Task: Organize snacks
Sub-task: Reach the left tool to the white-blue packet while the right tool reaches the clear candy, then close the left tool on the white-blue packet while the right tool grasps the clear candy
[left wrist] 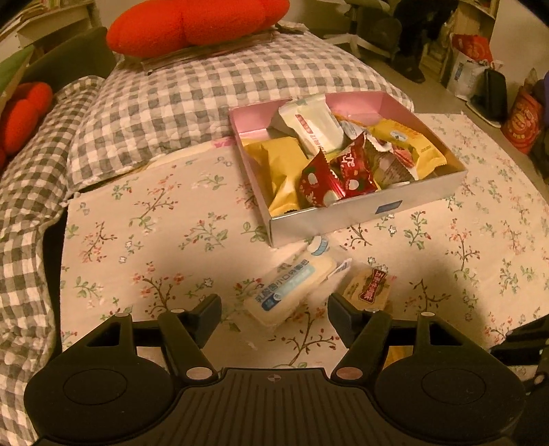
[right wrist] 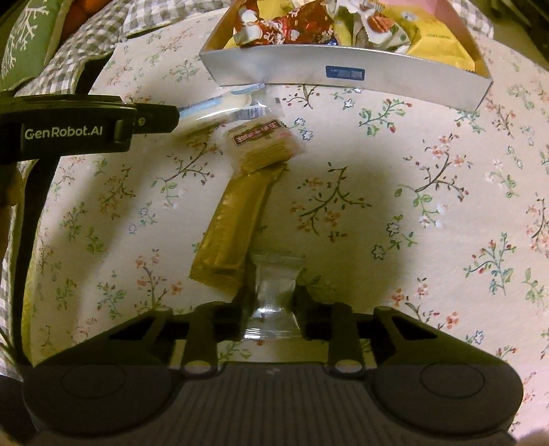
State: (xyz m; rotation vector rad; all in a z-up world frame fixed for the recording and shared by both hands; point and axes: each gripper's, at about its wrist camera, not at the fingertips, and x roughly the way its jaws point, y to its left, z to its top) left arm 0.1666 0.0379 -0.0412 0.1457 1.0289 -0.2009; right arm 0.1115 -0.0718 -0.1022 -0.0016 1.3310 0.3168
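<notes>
Looking down the left wrist cam first: the left gripper (left wrist: 274,305) hangs with its jaws spread apart over the floral cloth (left wrist: 154,219), nothing pinched. A white packet with blue print (left wrist: 291,291) lies on the cloth partly between the fingertips, but the pads aren't touching it as far as I can see. Just beside it on the right is a small tan snack with a red label (left wrist: 367,288). Behind those sits the silver box (left wrist: 360,212) with a pink inside, stuffed with yellow, red and white snack packs. A gray checkered blanket (left wrist: 171,92) and a red cushion (left wrist: 195,20) are further back.

Right wrist cam: the right gripper (right wrist: 271,302) is clamped on a small clear-wrapped candy (right wrist: 276,284). A gold bar wrapper (right wrist: 233,226) lies just left of it, its far end tucked under the tan snack. The left gripper pokes in from the left edge over the white packet, and the box sits at the top.
</notes>
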